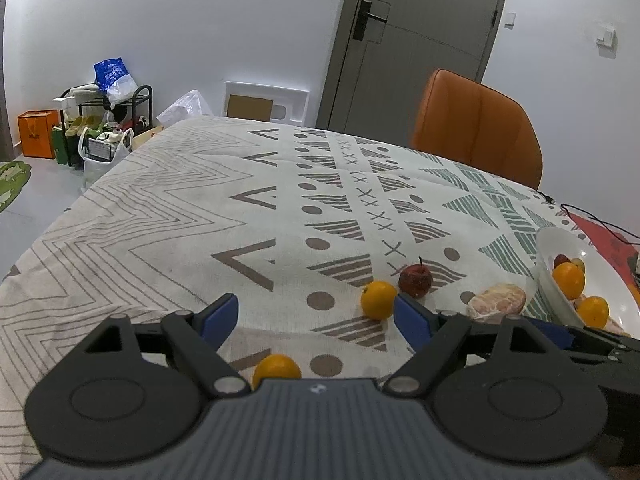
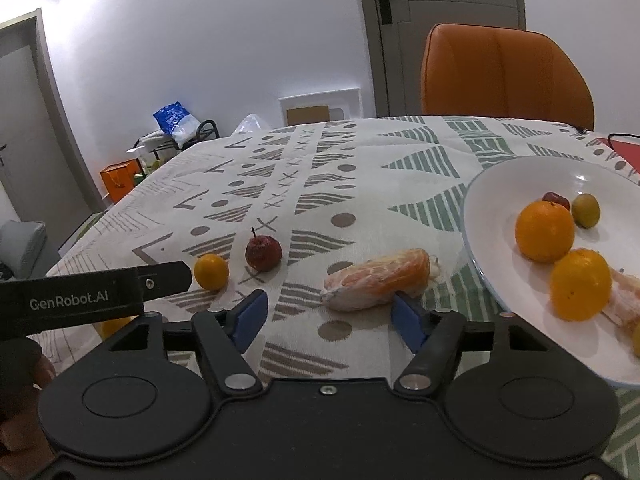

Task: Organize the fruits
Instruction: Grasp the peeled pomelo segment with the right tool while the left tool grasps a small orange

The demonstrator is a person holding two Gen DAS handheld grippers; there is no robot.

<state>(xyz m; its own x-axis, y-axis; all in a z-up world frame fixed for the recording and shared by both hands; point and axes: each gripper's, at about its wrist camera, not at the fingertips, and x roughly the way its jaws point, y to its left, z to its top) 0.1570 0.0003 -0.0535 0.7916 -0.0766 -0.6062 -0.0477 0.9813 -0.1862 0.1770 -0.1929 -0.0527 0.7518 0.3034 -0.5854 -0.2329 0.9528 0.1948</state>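
Fruits split between two places: several already gathered in the white bowl (image 2: 500,184) at the right of the table, others loose on the patterned tablecloth (image 2: 320,184). Inside the bowl, two oranges (image 2: 544,230) set close together, a small greenish fruit (image 2: 585,210) and a dark red one behind them, plus a pale peeled piece at the near edge, only partly in view. Outside, just beside the bowl's rim, a peeled citrus piece (image 2: 378,278); further left a wrinkled red apple (image 2: 263,253) with its stem up, then a small orange (image 2: 211,271) near it, and a second small orange (image 1: 277,370) lying close under the left gripper (image 1: 316,318). Likely left where they lie because sorting is only part done, with the bowl serving as the collecting spot. Left gripper with jaws spread wide, holding nothing, hanging low over the cloth with the near small orange between and below its fingers, probably lined up for that one. Right gripper (image 2: 326,318) likewise spread and empty, its right fingertip touching or just in front of the peeled citrus piece; hard to say which from this angle. Peeled piece soft and irregular, so best taken gently and across its broad sides. Round oranges prone to rolling on the cloth if nudged off-centre.
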